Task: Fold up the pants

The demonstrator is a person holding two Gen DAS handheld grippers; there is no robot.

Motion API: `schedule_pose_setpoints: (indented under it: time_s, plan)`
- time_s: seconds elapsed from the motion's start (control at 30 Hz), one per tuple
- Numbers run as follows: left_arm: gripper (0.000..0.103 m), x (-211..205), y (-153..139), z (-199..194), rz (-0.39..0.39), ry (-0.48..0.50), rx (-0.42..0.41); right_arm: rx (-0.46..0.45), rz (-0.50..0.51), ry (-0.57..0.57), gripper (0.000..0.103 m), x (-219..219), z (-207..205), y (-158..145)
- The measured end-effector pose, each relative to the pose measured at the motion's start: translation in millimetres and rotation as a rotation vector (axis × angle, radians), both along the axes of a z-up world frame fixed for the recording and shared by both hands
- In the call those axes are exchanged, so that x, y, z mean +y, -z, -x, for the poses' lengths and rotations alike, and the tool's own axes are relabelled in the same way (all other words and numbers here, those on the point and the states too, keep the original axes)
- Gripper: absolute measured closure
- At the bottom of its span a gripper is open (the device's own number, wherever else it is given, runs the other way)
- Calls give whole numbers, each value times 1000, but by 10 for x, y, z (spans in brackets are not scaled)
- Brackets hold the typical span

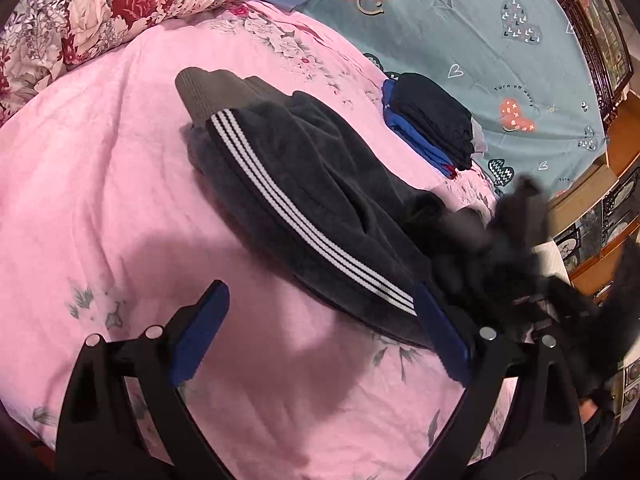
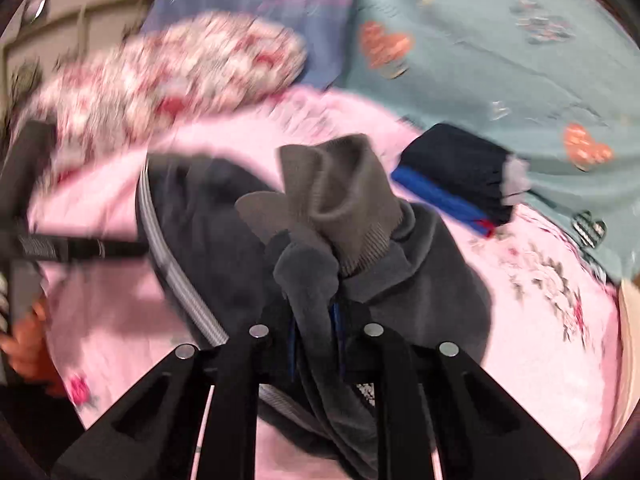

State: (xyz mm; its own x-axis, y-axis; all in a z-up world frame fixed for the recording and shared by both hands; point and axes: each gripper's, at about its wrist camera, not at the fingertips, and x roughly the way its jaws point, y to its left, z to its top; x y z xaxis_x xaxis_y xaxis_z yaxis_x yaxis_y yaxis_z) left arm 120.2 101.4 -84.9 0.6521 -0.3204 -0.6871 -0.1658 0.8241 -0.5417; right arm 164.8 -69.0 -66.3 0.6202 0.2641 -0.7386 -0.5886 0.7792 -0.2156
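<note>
Left hand-held gripper [image 1: 320,332]: jaws wide apart, holding nothing. It hovers over the near part of the pink quilt [image 1: 100,200], its right blue pad right at the striped edge of the pants, maybe touching, hard to say.

Pants [image 1: 304,184]: dark grey fleece with three white stripes down the side, lying diagonally across the bed, ribbed cuffs [image 1: 208,92] at the far left end, the rest running to the near right, where it's bunched and blurry.

Right hand-held gripper [image 2: 316,336]: clamped tight on a thick wad of the pants fabric, so the cuff end [image 2: 340,200] in that view stands up bunched just past the fingers.

Slip risk: that wad looks like several layers pinched at once. My guess is one layer could slide out mid-swing and the fold would land crooked.

Blur risk: right wrist view is smeared, so it looks like quick motion. Fast swing plus heavy fleece could flop the leg over itself.

Left side risk: with nothing pinning the striped edge, the whole garment could drag across the quilt instead of folding.

Folded pile [image 1: 436,124]: dark and blue clothes on the far right, just beside the pants. An overshoot could knock into it.
</note>
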Motion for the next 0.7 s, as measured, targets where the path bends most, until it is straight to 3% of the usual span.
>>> schedule_pose_setpoints:
  time_s: [0.07, 0.1, 0.17, 0.3, 0.43, 0.53, 0.6, 0.63, 0.7]
  plan:
    - [8, -38, -19, 14, -12, 13, -3, 102, 94, -2, 65, 114, -122, 427]
    - [8, -57, -48, 30, -24, 22, -13, 51, 84, -20, 57, 122, -70, 488]
    - [8, -98, -126, 49, -66, 30, -41, -7, 63, -31, 56, 110, 18, 499]
    - [8, -336, -448, -82, -150, 79, -131, 52, -155, -41, 41, -118, 101, 312]
    - [4, -798, -677, -385, -239, 148, -210, 18, -307, -62, 35, -350, 411, 101]
    - [4, -1161, -552, -674, -361, 179, -169, -19, -390, -10, 32, -634, 533, -16]
    - [4, -1297, -301, -883, -479, 168, -99, -44, -422, 64, 32, -819, 520, -28]
    - [2, -1276, -161, -963, -484, 154, -63, -42, -437, 109, 32, -908, 458, -13]
    - [2, -1153, 49, -1086, -409, 126, -15, 33, -515, 196, 32, -1095, 255, 85]
